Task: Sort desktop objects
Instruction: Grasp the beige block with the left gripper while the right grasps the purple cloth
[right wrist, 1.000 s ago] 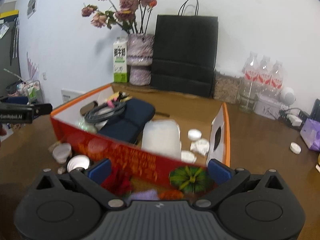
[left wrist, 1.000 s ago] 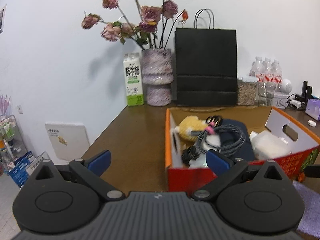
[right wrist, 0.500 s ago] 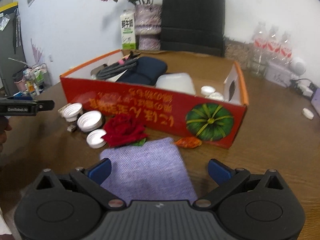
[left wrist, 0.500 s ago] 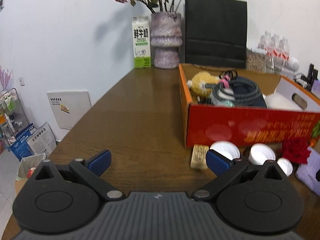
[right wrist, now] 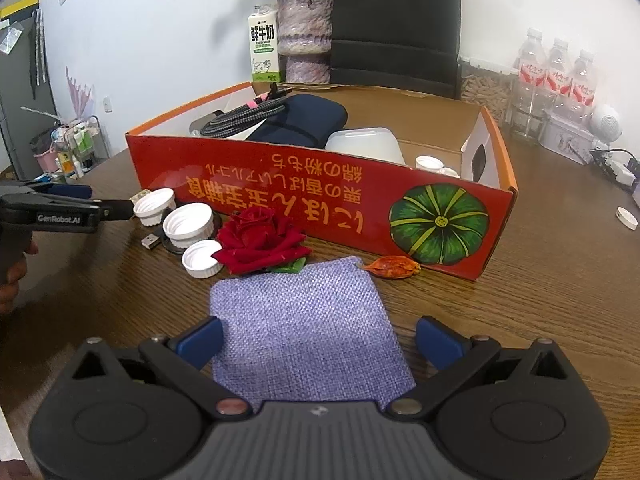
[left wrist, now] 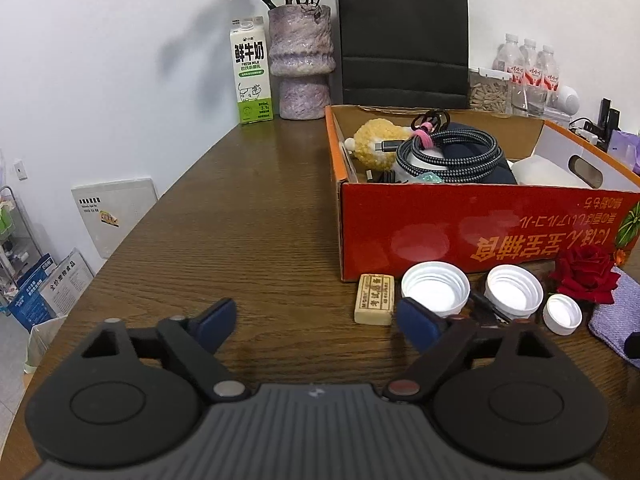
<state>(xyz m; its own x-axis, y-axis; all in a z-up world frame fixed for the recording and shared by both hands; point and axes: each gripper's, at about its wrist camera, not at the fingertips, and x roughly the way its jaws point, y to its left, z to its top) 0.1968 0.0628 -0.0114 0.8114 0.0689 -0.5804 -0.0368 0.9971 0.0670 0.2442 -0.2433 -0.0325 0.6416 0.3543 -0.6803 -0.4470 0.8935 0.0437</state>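
Left hand-held gripper (left wrist: 316, 322) low over the wooden counter (left wrist: 240, 220), jaws closing with nothing between them. Just ahead: small tan eraser (left wrist: 375, 299), then two big white caps (left wrist: 435, 287) (left wrist: 513, 289) open side up and one smaller cap (left wrist: 562, 314), all lined along the front of the red cardboard box (left wrist: 480, 232). Red rose (left wrist: 585, 276) and purple cloth (left wrist: 618, 316) off right. Inside the box: coiled braided cable (left wrist: 452, 156), yellow plush (left wrist: 378, 142). Milk carton (left wrist: 251, 70), vase (left wrist: 301, 60), black bag (left wrist: 403, 36) at the back.
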